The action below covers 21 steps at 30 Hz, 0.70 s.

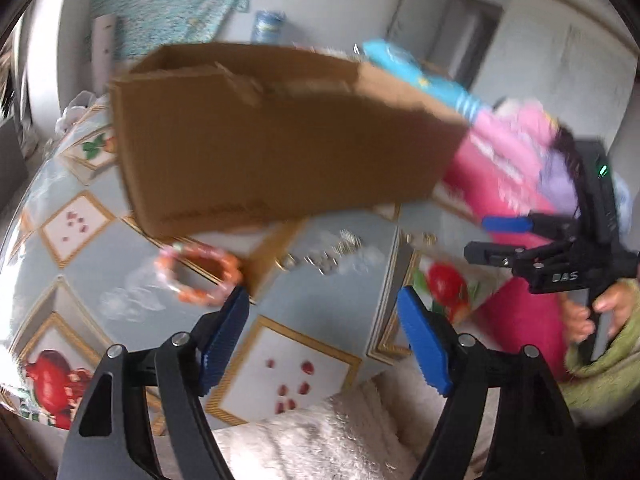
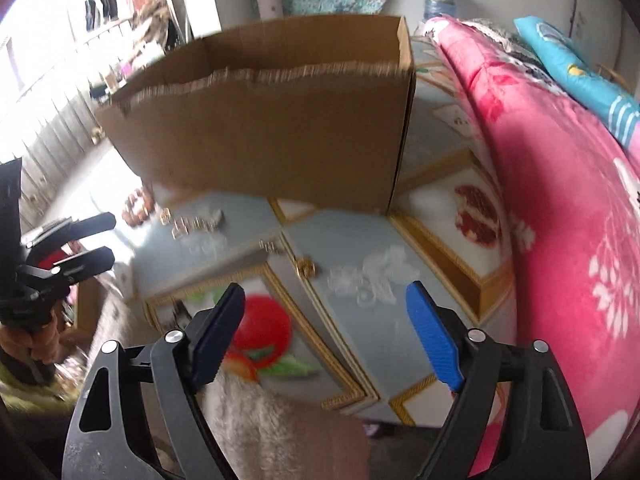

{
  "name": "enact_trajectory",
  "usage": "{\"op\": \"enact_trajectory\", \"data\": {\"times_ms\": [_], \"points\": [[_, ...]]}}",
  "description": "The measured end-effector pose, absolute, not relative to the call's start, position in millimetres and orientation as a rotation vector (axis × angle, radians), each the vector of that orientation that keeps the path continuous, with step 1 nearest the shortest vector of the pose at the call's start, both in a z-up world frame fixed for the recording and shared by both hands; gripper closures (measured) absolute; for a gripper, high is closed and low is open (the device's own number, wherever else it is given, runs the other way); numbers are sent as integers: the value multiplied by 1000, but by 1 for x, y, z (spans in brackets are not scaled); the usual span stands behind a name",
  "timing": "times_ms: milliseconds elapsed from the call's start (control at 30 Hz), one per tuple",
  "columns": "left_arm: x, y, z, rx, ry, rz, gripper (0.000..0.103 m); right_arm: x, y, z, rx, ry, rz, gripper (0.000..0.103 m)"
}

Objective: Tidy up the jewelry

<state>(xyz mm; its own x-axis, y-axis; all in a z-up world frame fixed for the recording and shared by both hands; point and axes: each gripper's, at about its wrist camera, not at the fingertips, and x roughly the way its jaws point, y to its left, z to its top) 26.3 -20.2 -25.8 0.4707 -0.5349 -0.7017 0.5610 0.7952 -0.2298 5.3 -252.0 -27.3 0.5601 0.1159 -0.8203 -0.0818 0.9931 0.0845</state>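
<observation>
An orange beaded bracelet lies on the patterned tablecloth just beyond my left gripper, which is open and empty. Several small gold rings lie scattered past it. In the right wrist view the rings and one gold piece lie ahead of my right gripper, open and empty above the cloth. The bracelet sits far left there. Each gripper shows in the other's view: the right one and the left one.
An open brown cardboard box stands on the table behind the jewelry. A pink blanket and blue pillow pile up on the right. Clear plastic bits lie on the cloth. A fluffy cream fabric lies below the grippers.
</observation>
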Motion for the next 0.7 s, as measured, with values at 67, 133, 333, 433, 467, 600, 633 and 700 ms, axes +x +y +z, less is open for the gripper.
{"op": "enact_trajectory", "data": {"times_ms": [67,133,333,433,467,600,633,700], "points": [[28,-31,-34,61,875,-657,28,6,-248,-33,17,981,99,22],[31,-36,-37,65,878,-641,28,7,-244,-37,8,984,92,19],[34,-50,-41,130,877,-603,21,17,-238,-47,-9,1008,61,11],[32,-58,-43,185,872,-587,18,20,-239,-49,-9,1012,58,8],[32,-61,-44,205,872,-579,16,20,-240,-49,-4,1010,56,8],[31,-72,-48,278,874,-549,11,24,-243,-50,-7,1012,56,8],[32,-72,-48,274,879,-547,10,24,-242,-50,-2,1014,58,8],[33,-76,-49,277,885,-540,8,25,-244,-51,0,1019,67,8]]}}
